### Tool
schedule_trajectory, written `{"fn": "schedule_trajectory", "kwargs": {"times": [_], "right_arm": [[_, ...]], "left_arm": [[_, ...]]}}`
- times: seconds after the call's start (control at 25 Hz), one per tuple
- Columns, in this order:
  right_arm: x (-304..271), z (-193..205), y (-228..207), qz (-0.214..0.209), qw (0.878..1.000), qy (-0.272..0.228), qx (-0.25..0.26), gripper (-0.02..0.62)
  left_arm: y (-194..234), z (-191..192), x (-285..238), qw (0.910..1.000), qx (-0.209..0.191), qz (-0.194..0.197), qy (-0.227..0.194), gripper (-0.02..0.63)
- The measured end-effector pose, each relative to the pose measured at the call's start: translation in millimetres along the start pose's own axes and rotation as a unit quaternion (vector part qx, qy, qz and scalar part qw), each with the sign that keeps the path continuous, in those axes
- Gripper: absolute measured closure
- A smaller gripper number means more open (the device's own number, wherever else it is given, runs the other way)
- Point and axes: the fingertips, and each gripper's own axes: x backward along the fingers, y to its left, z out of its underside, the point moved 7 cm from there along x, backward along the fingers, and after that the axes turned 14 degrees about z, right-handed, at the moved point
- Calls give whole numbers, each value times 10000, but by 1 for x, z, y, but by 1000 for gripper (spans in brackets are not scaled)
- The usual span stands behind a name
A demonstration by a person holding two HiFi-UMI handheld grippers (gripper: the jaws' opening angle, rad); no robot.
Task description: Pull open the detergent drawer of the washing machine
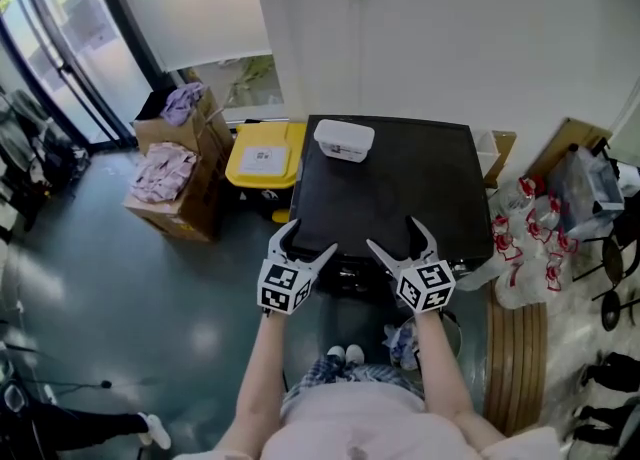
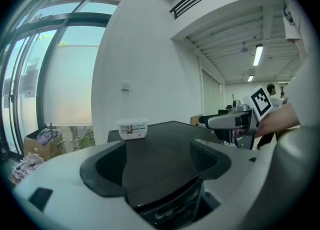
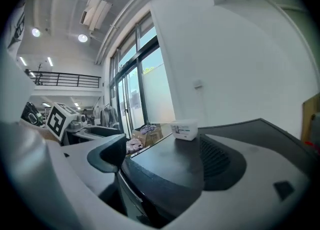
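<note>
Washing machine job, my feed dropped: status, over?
Left gripper open, empty. Right gripper open, empty. Both at washing machine front edge, drawer not gripped. White tub on top, clear.

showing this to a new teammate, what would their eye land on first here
The big black flat-topped washing machine fills the middle of the head view, with a small white lidded plastic tub near its back left corner. At its front edge hover the left gripper and right gripper, both with jaws apart and empty. Left of the machine stand a yellow-lidded bin and cardboard boxes of pale clothes.
</note>
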Motion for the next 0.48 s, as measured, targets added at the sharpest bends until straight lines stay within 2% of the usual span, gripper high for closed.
{"fn": "schedule_trajectory", "kwargs": {"times": [0.12,0.24,0.36,0.48], "right_arm": [[-12,-3,11,-406,9983,275,318,138],[-23,-3,22,-858,9918,680,666,138],[-31,3,39,-1369,9786,1142,1031,138],[-33,12,58,-1855,9579,1583,1515,138]], "left_arm": [[8,-1,-3,9993,-14,241,280,219],[11,0,-6,9959,-132,486,754,219],[11,6,-10,9879,-350,797,1286,219],[10,18,-14,9749,-550,1148,1825,219]]}}
